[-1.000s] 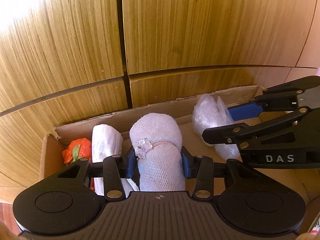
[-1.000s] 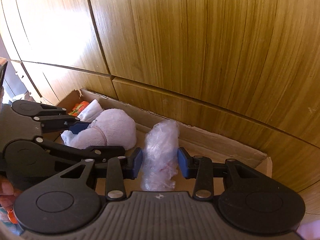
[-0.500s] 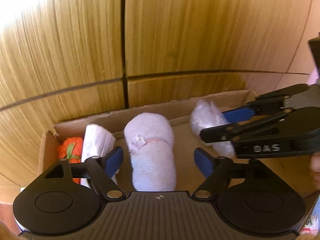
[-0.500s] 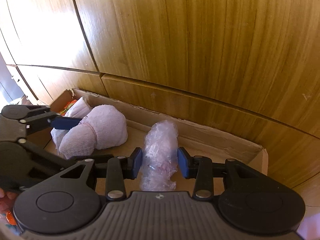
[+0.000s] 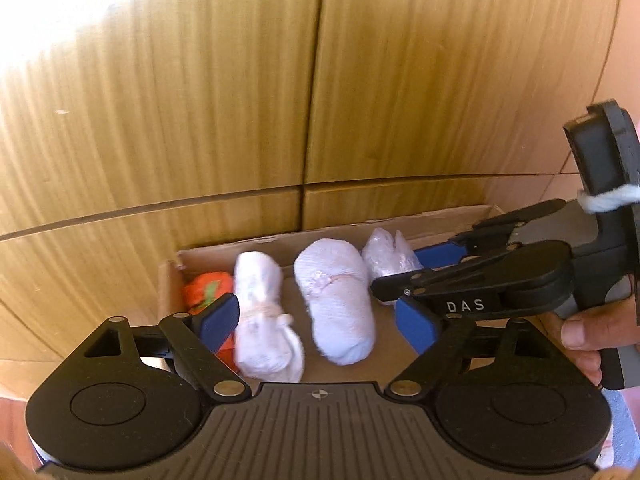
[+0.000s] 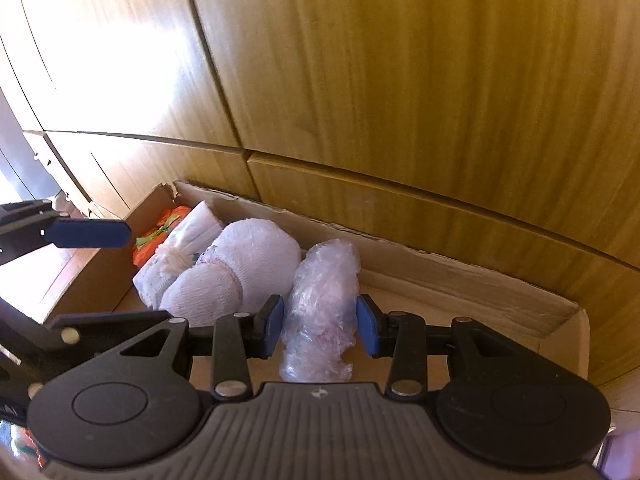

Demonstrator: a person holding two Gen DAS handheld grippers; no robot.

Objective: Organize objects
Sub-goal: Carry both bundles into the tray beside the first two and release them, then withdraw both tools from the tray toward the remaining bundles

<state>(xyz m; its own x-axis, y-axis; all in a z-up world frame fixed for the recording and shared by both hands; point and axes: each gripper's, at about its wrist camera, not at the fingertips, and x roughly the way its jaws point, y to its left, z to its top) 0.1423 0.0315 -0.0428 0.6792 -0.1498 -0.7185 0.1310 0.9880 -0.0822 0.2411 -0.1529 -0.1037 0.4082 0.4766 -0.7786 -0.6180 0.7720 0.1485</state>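
White letters "DAS" mark the right gripper (image 5: 404, 276) at the frame's right, its blue pads clamped on a crinkled clear-plastic bundle (image 6: 320, 312). The pale knit roll (image 5: 336, 300) lies centre in the cardboard box (image 5: 440, 220); the left gripper (image 5: 320, 320), jaws just spread wide, has let it go.

A shallow cardboard box (image 6: 400, 240) stands against wooden cabinet fronts (image 6: 400, 100). On its bottom, side by side from left to right, lie an orange bundle (image 6: 160, 236), a white tied cloth roll (image 6: 176, 260), a pale knitted roll (image 6: 240, 268) and a clear plastic-wrapped bundle (image 6: 320, 312).
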